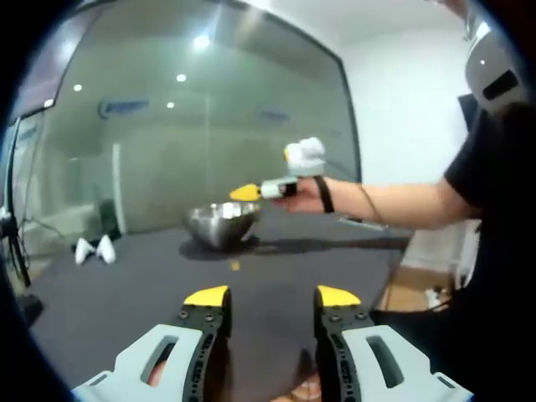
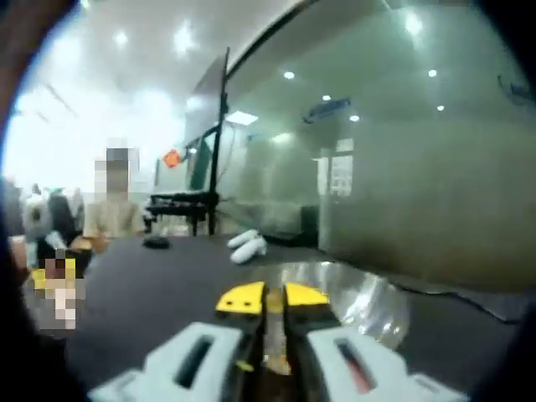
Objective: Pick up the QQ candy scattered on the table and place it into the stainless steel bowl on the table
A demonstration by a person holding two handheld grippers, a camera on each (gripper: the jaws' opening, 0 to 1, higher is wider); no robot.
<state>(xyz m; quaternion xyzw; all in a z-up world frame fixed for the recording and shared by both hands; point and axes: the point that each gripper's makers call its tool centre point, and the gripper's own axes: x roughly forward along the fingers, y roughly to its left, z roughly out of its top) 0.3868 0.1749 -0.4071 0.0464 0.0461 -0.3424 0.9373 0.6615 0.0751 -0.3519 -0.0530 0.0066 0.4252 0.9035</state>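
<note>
Left gripper view: the left tool (image 1: 272, 297) hangs wide open and empty over the dark bench (image 1: 126, 293), one small candy (image 1: 235, 265) lies near the bowl (image 1: 222, 223) at the far edge, and the right tool (image 1: 244, 193) reaches over the rim. Right gripper view: the right tool (image 2: 273, 298) is almost shut above the bowl (image 2: 368, 306), something yellowish between its jaws, likely a candy; I judge a drop is due, with at least one left.

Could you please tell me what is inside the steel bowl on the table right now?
The right gripper hangs over the bowl; its shiny inner wall shows, but the jaws cover the bottom, so any candy inside cannot be seen.
</note>
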